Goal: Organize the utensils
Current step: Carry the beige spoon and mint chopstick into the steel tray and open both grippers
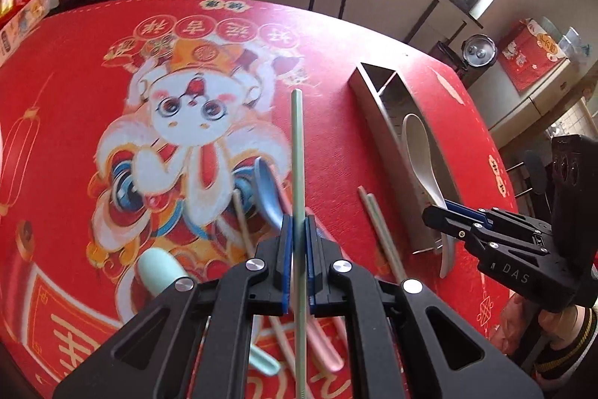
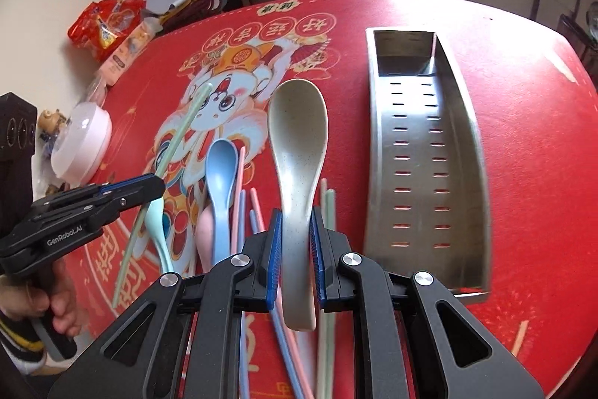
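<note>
- Table (image 2: 523,174) with red printed cloth is being used as the work surface; plenty of bare cloth is being left around the tray.
- Steel tray (image 2: 426,152), slotted, two compartments, is being kept empty at right; its near rim is lying just beside the right gripper.
- Cream spoon (image 2: 295,152) is being held lifted by the right gripper (image 2: 295,249), jaws clamped on its handle.
- Green chopstick (image 1: 298,152) is being pinched by the left gripper (image 1: 298,249), jaws nearly closed.
- Step judged: pickup done, carrying to tray is being started; next, both need lowering over the tray wall, likely separate compartments.
- Remaining spoons and chopsticks are being left piled below the grippers.
</note>
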Available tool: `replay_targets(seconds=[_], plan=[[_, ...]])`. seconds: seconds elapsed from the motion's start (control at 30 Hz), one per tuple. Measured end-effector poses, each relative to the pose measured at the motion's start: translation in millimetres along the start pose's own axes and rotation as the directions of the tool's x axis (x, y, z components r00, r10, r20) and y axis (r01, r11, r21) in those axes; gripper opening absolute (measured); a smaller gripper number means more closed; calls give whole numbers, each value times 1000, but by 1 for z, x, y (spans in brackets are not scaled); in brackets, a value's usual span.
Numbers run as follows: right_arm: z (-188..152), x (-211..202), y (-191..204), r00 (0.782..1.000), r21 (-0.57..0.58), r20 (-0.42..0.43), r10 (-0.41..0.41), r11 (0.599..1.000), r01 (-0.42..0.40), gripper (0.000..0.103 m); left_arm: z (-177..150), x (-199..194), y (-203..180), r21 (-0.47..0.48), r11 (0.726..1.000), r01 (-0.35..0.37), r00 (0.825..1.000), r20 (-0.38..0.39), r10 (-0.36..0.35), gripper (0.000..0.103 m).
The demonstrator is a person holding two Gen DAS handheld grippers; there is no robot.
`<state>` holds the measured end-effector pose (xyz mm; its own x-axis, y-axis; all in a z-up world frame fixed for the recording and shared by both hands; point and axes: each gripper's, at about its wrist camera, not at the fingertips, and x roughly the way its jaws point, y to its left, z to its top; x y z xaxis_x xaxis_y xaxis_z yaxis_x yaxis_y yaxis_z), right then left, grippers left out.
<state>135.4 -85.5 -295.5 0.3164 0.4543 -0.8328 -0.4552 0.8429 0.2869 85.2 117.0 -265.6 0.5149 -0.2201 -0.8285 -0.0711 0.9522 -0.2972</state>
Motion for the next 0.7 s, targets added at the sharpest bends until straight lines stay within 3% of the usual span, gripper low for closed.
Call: replay_targets(seconds=[0.17, 0.37, 0.53, 0.7], plan=[[13, -13, -45, 998, 34, 1, -63, 997, 63, 15, 32, 26, -46, 49, 997, 65, 998, -7, -65, 6], [22, -8, -87, 996, 97, -21, -88, 991, 89, 15, 64, 70, -78, -50, 990, 131, 991, -5, -131, 6], [21, -1, -99, 996, 131, -41, -79, 988, 84, 15, 79, 104, -88, -174, 967, 187, 981, -15, -192, 6], [22, 6, -104, 996, 144, -58, -70, 987, 78, 15, 84, 126, -94, -225, 959, 175, 982, -27, -185, 6]])
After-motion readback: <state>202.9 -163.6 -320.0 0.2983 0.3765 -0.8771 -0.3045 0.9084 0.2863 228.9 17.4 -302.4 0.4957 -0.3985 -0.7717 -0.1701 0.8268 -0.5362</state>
